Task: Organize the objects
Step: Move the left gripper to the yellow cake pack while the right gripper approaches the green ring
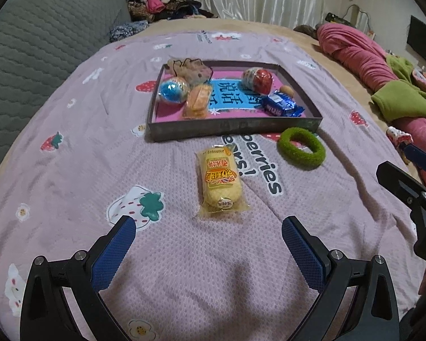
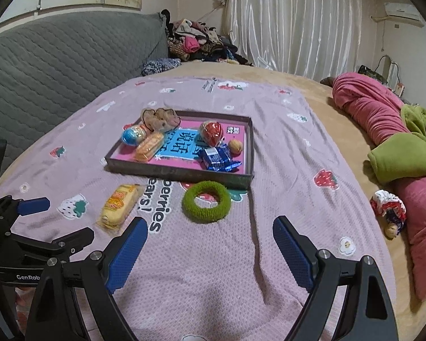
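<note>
Spread across the bed, a lilac strawberry-print blanket (image 2: pixel 213 255), with a grey quilted headboard (image 2: pixel 56 65) at far left and a rolled pink duvet (image 2: pixel 383 119) at far right. Toward the far middle of the blanket, a shallow dark-walled tray (image 2: pixel 181 174) with a pink and blue printed floor, holding a brown fuzzy pouch (image 2: pixel 160 119) in its far left corner, a blue foil ball (image 2: pixel 132 136) just beside it, an orange wrapped snack (image 2: pixel 149 146), a red foil ball (image 2: pixel 211 132), a blue candy wrapper (image 2: pixel 217 157) and a small walnut (image 2: pixel 235 145) toward the right. Just near of the tray's near right corner, flat on the blanket, a green fuzzy ring (image 2: pixel 206 204). Left of the ring and apart from it, a yellow packaged cake (image 1: pixel 221 182), also outside the tray. Nearest, low over the blanket: left gripper (image 1: pixel 208 234) with blue pads spread wide and empty, aimed at the cake; right gripper (image 2: pixel 210 234) likewise spread wide and empty, aimed at the ring.
</note>
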Demonstrator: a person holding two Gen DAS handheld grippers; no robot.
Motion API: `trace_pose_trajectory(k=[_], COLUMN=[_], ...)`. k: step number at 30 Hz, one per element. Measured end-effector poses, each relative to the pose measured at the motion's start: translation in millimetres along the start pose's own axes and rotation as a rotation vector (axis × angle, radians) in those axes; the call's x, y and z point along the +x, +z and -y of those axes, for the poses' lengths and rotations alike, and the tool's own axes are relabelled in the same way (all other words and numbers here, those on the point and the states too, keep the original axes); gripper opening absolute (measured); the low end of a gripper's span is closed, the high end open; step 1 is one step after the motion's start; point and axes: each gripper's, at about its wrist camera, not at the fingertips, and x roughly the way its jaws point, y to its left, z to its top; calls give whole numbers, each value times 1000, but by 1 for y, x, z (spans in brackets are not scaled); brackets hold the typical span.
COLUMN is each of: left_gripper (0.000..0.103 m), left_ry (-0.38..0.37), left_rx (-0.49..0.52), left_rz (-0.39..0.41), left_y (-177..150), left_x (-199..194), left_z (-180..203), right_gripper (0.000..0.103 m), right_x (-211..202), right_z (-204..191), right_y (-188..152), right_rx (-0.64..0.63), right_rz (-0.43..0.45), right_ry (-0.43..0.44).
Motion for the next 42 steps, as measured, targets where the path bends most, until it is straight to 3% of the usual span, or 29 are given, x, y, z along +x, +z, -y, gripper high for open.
trace_pose_trajectory(k=[23, 42], left_gripper=[103, 103], left_ry=[-3, 35], left_rx=[2, -45], left_rz=[-59, -87], left_y=[26, 46], left_x=[71, 126], left_z=[4, -1], right_gripper=[90, 89], right_x=[89, 172], right_z=[17, 28], right_y=[12, 20], right_rx=[24, 37], right_rz=[-84, -200], right_ry=[-7, -66])
